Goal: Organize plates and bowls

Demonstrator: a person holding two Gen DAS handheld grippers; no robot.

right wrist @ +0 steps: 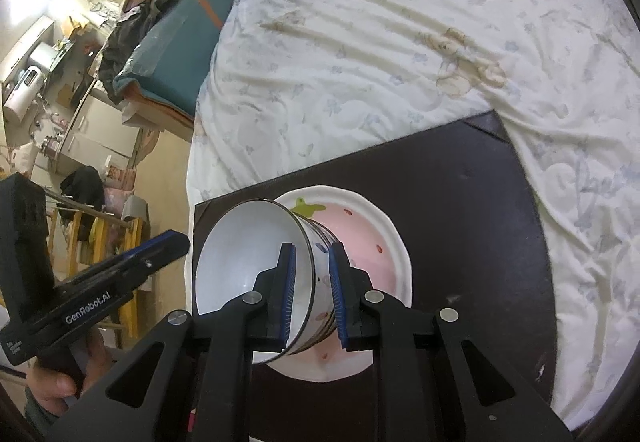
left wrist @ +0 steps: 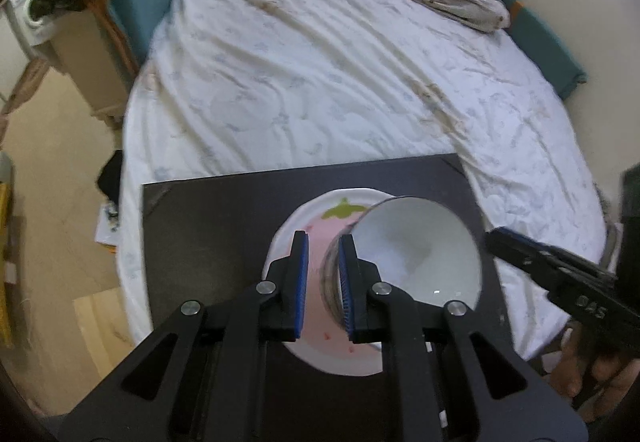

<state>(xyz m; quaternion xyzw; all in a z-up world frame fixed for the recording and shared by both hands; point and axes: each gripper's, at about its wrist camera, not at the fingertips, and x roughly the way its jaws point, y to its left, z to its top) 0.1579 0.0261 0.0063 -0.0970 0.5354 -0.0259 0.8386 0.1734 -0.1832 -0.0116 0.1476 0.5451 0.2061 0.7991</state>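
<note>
A dark board (right wrist: pixel 460 201) lies on the bed (right wrist: pixel 360 61). My right claw (right wrist: pixel 312 294) pinches the bowl (right wrist: pixel 240 254) wall, tilted over the strawberry plate (right wrist: pixel 372 242); left claw (left wrist: pixel 323 282) spread beside it. I judge stacking nearly done; setting down remains.

bowl (right wrist: pixel 256 274) on plate (right wrist: pixel 372 242), plate on board (right wrist: pixel 480 201), board on bed (right wrist: pixel 400 61)

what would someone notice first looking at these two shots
A white bowl tipped on its side over a pink strawberry plate, which lies on a dark board set on a rumpled bed. The right gripper straddles the bowl's rim, one finger inside and one outside. The left gripper hovers open beside the bowl.
</note>
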